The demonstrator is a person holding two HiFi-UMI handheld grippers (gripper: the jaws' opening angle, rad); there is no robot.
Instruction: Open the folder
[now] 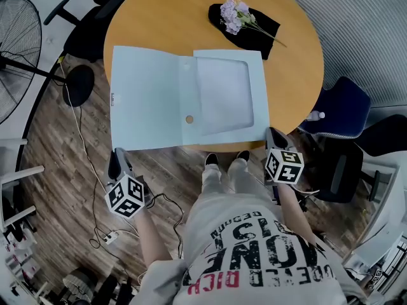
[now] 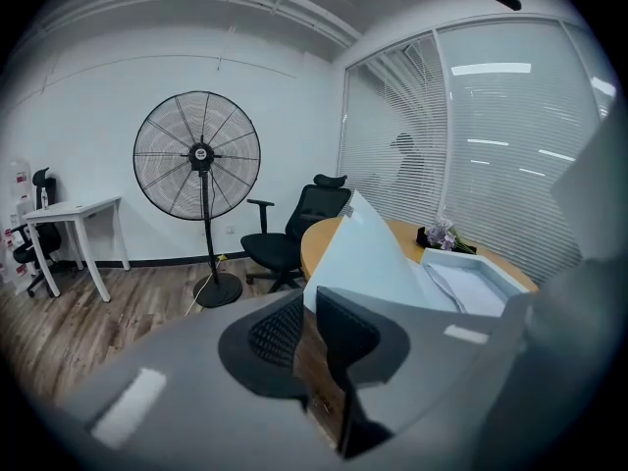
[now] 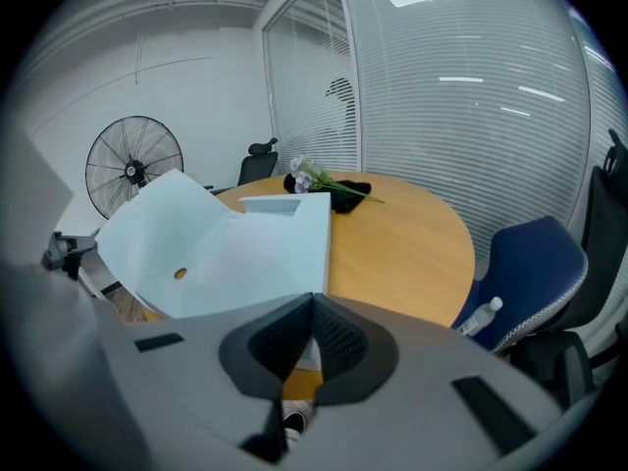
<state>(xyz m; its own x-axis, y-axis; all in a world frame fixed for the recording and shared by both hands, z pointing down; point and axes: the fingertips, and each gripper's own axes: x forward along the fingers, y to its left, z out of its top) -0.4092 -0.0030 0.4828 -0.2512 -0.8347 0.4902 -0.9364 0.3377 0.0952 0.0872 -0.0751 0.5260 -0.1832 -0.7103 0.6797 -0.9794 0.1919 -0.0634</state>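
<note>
The pale blue paper folder (image 1: 152, 97) is lying open on the round wooden table (image 1: 159, 18), with the left tongs (image 1: 117, 161) standing slightly apart, empty, and the right tongs (image 1: 275, 135) pressing together, empty, near its front edge.

Office meeting room, indicated by round wooden table (image 1: 159, 18), black swivel chair (image 2: 314, 214) placed at far side, glass partition (image 2: 491, 145) fitted with blinds, pedestal fan (image 2: 197, 155), white desk (image 2: 74, 209) at left
</note>
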